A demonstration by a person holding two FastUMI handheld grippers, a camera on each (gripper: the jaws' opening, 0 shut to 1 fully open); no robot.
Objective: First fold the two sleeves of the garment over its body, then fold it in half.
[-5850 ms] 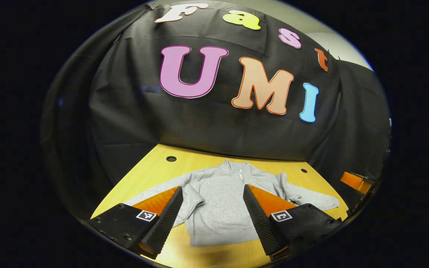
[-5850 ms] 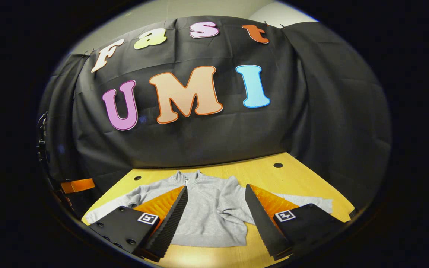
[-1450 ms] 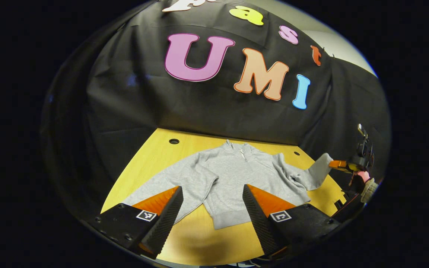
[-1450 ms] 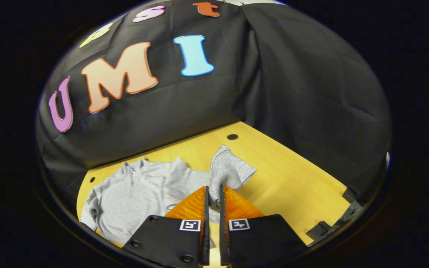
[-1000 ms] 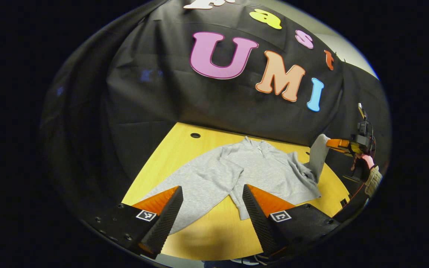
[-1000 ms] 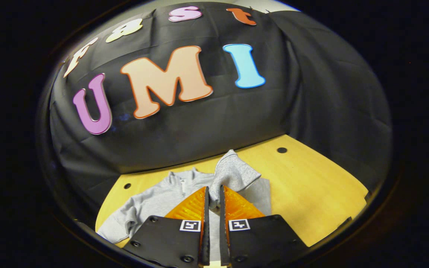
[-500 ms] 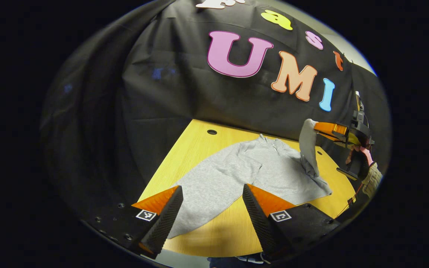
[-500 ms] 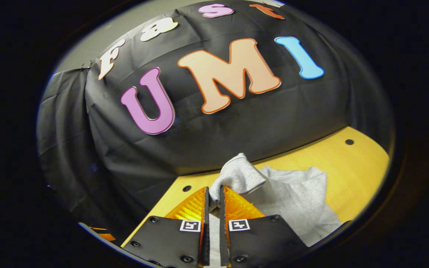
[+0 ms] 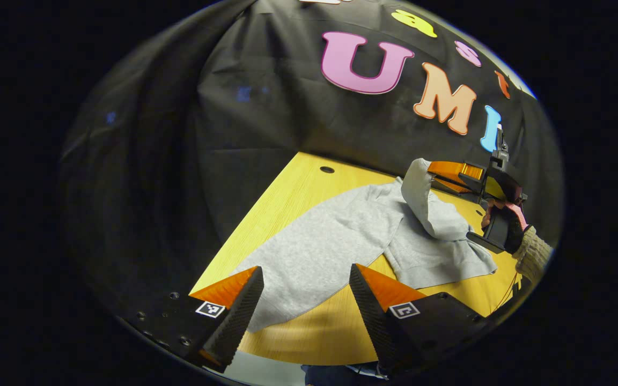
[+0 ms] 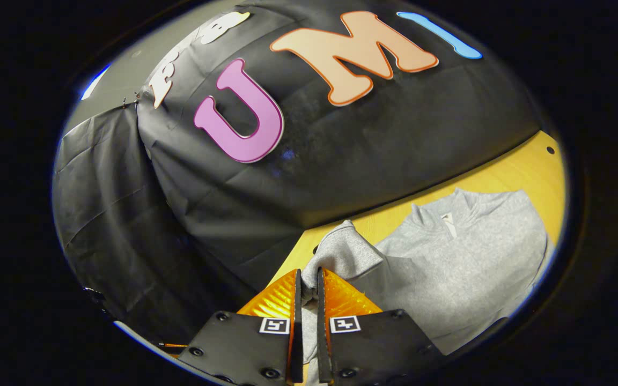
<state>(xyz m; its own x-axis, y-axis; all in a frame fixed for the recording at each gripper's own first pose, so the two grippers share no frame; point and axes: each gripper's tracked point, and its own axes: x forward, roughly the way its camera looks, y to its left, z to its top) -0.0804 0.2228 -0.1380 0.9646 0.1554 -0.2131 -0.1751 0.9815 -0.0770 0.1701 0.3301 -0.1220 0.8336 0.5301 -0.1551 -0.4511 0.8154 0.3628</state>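
Pinching the cuff (image 10: 341, 252) of one sleeve, the right gripper (image 10: 307, 292) has both fingers pressed on the grey fabric and holds it raised above the garment (image 10: 464, 268), which lies spread on the yellow table (image 10: 507, 171). In the left gripper view the right gripper (image 9: 451, 174), held in a gloved hand (image 9: 505, 228), carries that sleeve arched over the right side of the sweatshirt's body. The left gripper (image 9: 303, 292) hovers with its fingers wide apart, holding nothing, near the other sleeve (image 9: 309, 262), which lies flat toward the near left edge. To fold well, the raised cuff should travel across the chest and be lowered flat before letting go, so the sleeve lands straight, not bunched at the shoulder.
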